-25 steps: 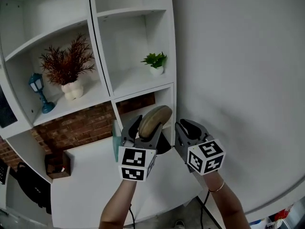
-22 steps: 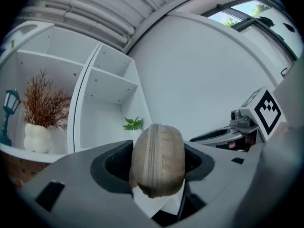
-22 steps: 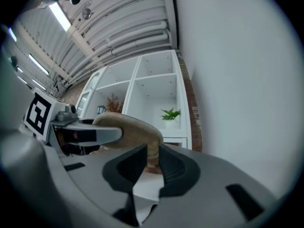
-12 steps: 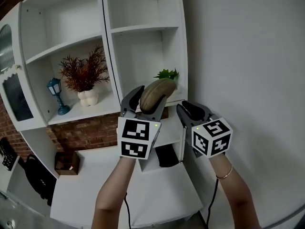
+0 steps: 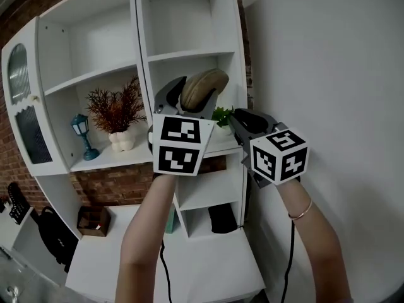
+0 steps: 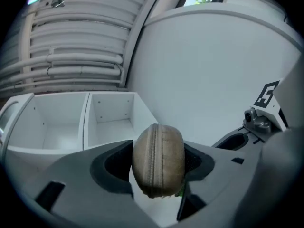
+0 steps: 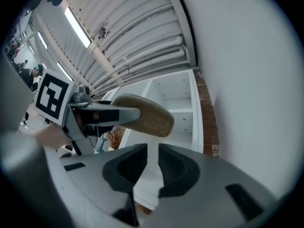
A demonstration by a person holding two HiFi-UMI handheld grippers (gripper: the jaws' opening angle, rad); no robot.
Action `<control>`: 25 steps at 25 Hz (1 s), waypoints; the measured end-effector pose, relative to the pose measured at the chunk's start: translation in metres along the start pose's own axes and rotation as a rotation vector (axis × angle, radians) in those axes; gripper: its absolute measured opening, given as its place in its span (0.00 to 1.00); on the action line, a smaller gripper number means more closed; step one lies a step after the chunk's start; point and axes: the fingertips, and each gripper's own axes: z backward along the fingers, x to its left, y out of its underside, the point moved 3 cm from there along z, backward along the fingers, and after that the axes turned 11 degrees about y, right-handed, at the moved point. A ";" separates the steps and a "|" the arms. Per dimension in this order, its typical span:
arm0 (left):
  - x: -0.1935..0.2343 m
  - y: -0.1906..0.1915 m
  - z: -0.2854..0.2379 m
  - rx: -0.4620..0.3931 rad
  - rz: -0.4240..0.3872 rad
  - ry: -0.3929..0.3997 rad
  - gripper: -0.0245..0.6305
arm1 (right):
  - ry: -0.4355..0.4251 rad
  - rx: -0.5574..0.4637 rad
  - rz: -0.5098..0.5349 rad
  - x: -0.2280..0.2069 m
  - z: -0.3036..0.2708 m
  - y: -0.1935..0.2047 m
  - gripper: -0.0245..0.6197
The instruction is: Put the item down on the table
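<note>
A tan oval zippered pouch (image 5: 203, 88) sits clamped between the jaws of my left gripper (image 5: 192, 97), held high in front of the white shelf unit (image 5: 189, 49). In the left gripper view the pouch (image 6: 158, 158) stands on edge, zip facing me, with both pads of that gripper (image 6: 158, 164) pressing its sides. My right gripper (image 5: 250, 122) hovers just to its right at about the same height, jaws together and empty. From the right gripper view the pouch (image 7: 147, 114) shows above the closed jaws of the right gripper (image 7: 153, 152). The white table (image 5: 214, 267) lies far below both hands.
The shelves carry a red plant in a white vase (image 5: 117, 111), a blue lantern (image 5: 82, 135) and a small green plant (image 5: 221, 114). A brown box (image 5: 93, 219) stands on the table's left, a dark object (image 5: 221, 218) in the low cubby. A white wall (image 5: 328, 74) runs along the right.
Both grippers have risen from just above the table to upper-shelf height, the pouch still clamped in the left one. The head view has tilted upward.
</note>
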 end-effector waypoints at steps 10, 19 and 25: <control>0.039 -0.072 -0.034 0.003 -0.203 -0.055 0.45 | -0.004 -0.038 0.024 -0.015 -0.033 -0.046 0.12; 0.056 -0.094 -0.071 0.048 -0.308 -0.057 0.45 | -0.012 -0.050 0.021 -0.015 -0.057 -0.067 0.12; 0.064 -0.084 -0.099 0.143 -0.385 -0.064 0.45 | -0.011 -0.048 -0.002 -0.016 -0.068 -0.061 0.11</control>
